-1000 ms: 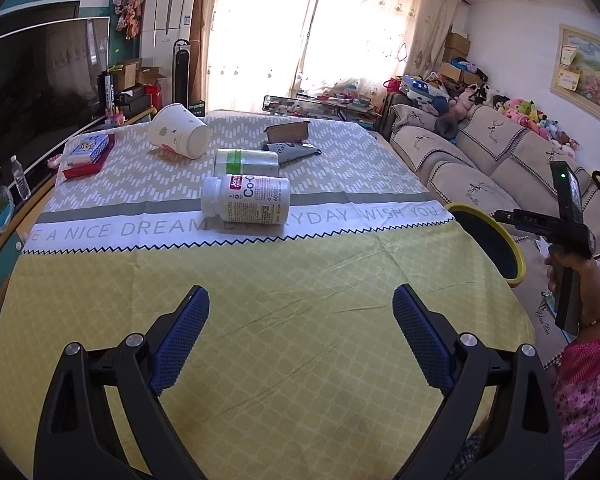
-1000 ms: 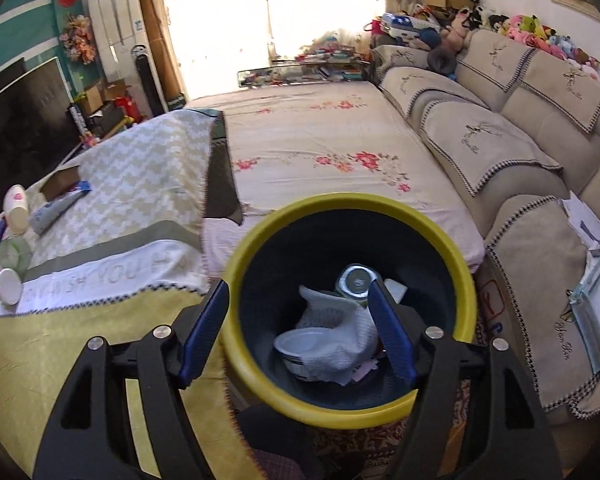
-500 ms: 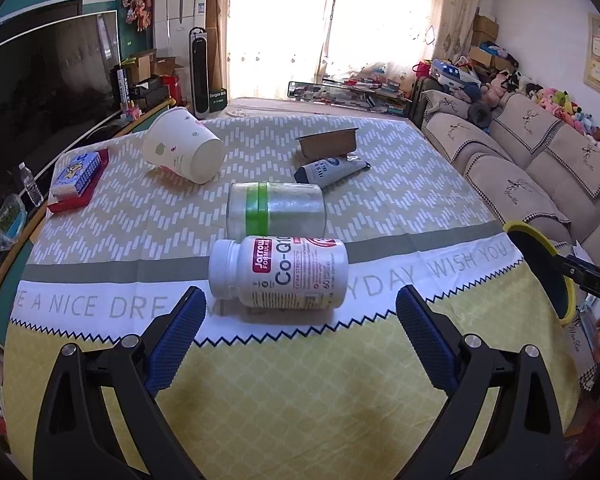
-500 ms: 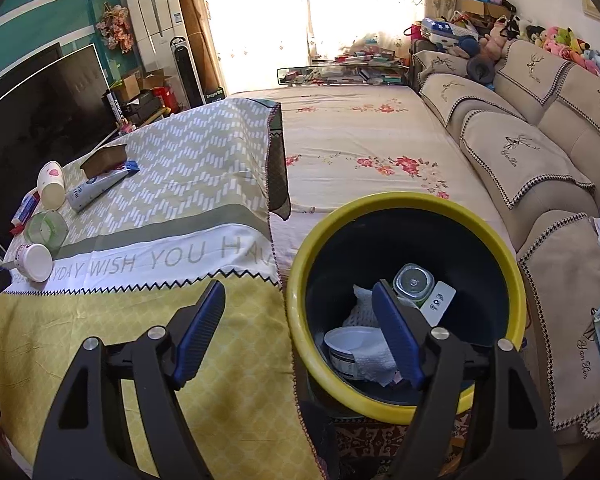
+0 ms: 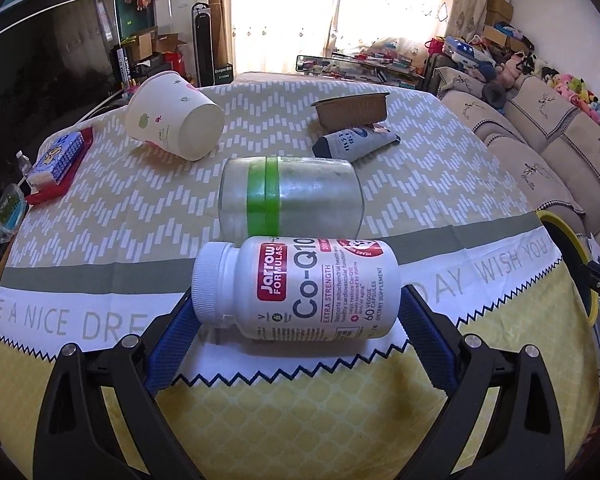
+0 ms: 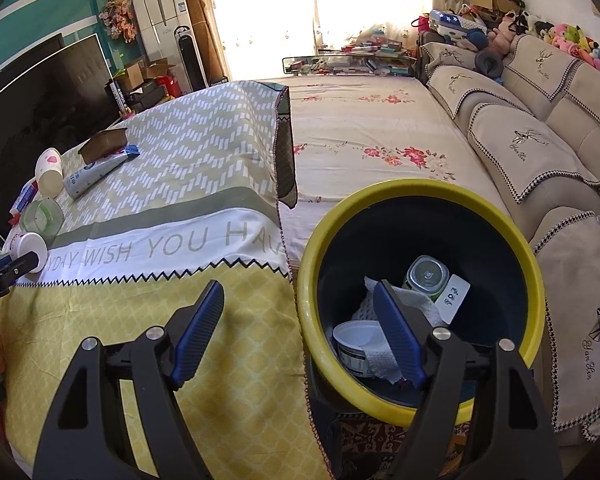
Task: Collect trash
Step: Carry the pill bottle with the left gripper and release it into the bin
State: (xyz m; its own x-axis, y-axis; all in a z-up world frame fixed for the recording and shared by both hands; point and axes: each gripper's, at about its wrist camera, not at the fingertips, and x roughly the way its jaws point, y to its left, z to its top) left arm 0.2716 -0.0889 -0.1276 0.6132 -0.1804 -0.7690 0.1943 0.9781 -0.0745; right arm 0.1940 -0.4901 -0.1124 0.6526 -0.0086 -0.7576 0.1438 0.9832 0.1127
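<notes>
A white supplement bottle (image 5: 300, 288) lies on its side on the yellow tablecloth (image 5: 300, 420). My left gripper (image 5: 296, 302) is open, with one blue finger by the bottle's cap and the other by its base. The pads do not visibly press on it. Behind the bottle lie a clear jar with a green band (image 5: 292, 196), a paper cup (image 5: 176, 120), a tube (image 5: 356, 142) and a brown tray (image 5: 352, 110). My right gripper (image 6: 298, 287) hangs open and empty over the table's edge, beside the yellow-rimmed bin (image 6: 420, 192). The bin holds a can (image 6: 426, 278), a white tub (image 6: 356, 344) and tissue.
A blue pack in a red tray (image 5: 56, 160) sits at the table's left edge, with a dark TV screen (image 5: 40, 60) behind it. A floral-covered surface (image 6: 360, 120) and a sofa (image 6: 520, 140) lie beyond the bin. A hand shows at the left edge of the right wrist view.
My left gripper has moved forward and down across the table until the white bottle lies between its fingers. The right wrist view has swung left, so the bin now sits at its right.
</notes>
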